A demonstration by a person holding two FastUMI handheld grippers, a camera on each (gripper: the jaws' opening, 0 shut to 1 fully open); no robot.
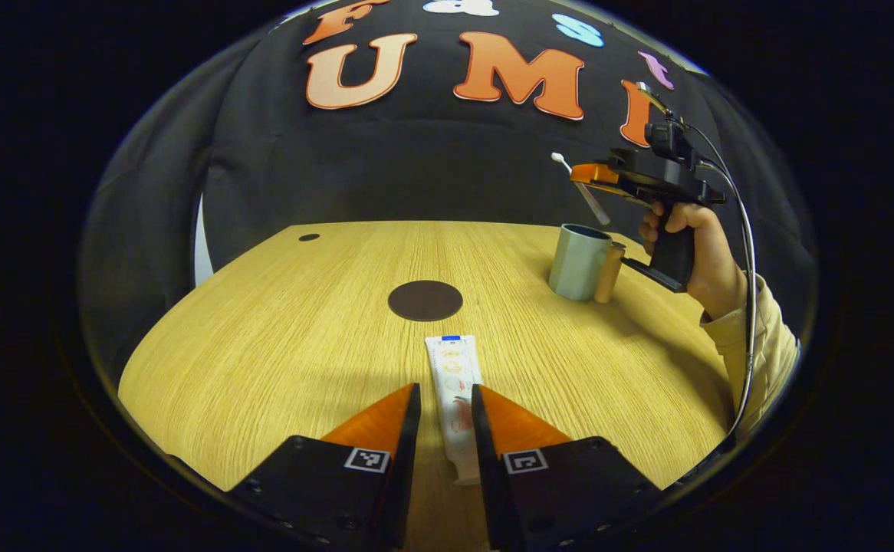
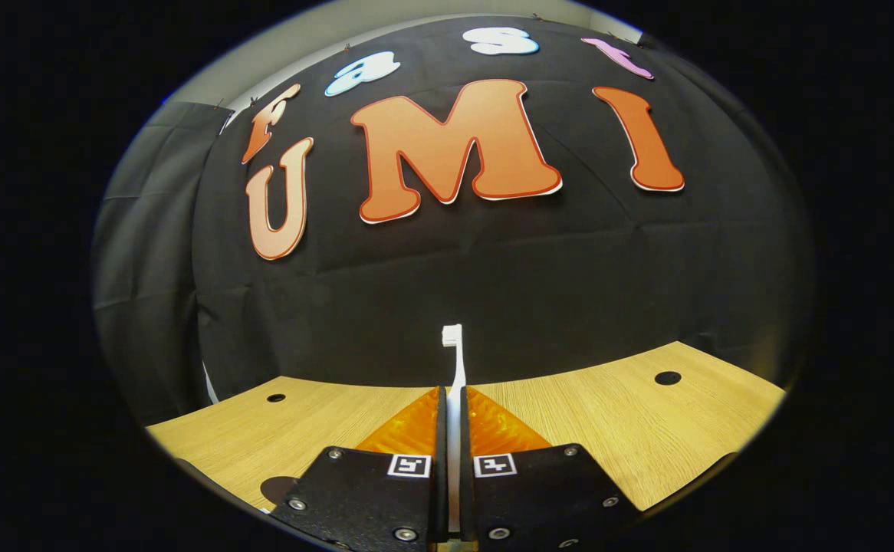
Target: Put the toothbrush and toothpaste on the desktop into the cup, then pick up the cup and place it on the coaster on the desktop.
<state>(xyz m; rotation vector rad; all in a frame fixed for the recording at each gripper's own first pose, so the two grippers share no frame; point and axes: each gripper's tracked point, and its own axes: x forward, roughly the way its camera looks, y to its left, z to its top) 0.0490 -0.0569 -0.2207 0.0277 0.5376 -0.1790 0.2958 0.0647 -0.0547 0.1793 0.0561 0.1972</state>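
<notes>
While level: right hand-held gripper (image 2: 452,406) (toothbrush (image 2: 454,360) clamped).

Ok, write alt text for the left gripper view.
The left gripper straddles a toothpaste tube lying on the wooden desktop. Beyond it sits a dark round coaster; to the right, the right gripper holds a toothbrush above a cup.

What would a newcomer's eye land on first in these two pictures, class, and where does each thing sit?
First, the white toothbrush clamped upright in the right gripper, which is raised above the grey-green cup at the table's far right. Next, the toothpaste tube lying flat between the left gripper's fingers, and beyond it the dark round coaster mid-table.
</notes>
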